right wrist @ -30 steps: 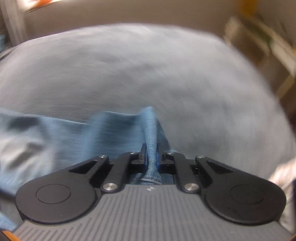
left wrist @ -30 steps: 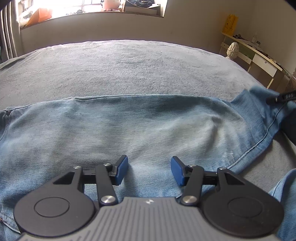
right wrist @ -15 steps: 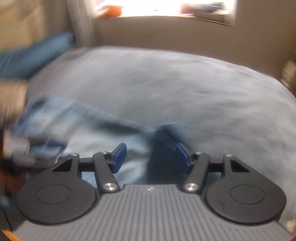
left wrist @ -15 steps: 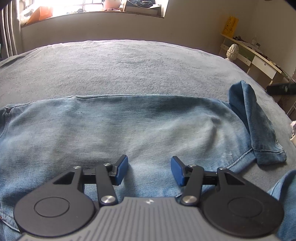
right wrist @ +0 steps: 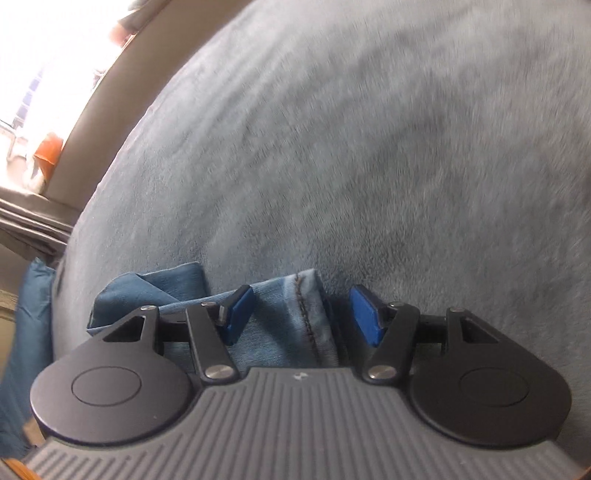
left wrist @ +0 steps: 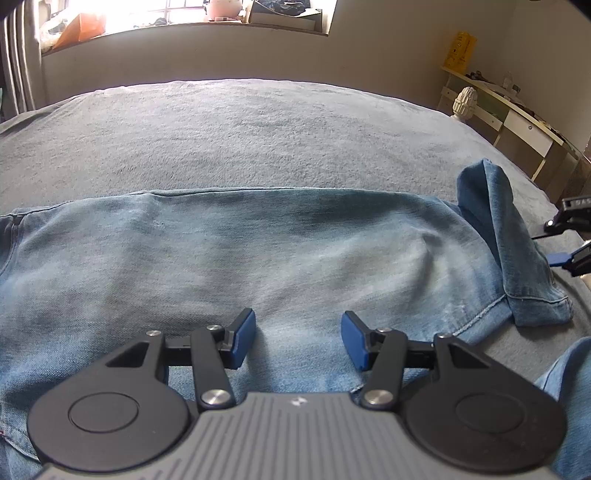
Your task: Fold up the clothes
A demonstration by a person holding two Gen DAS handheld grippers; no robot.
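Observation:
Light blue jeans lie spread flat across the grey bed. Their right end is turned back over itself in a loose, raised fold. My left gripper hovers low over the middle of the denim, open, with only flat cloth under the gap. At the far right edge of the left wrist view, my right gripper sits beside that fold. In its own view the right gripper is rolled and open. A seamed ridge of denim lies between the blue pads without touching them.
The grey fleece blanket covers the bed beyond the jeans. A white desk with shelves stands at the right wall and a cluttered window sill at the back. A blue pillow lies off the bed's edge.
The right gripper let go of the jeans hem it was pinching, opened, rolled and dropped beside it. The leg end now lies folded back on the jeans. The left gripper stayed still.

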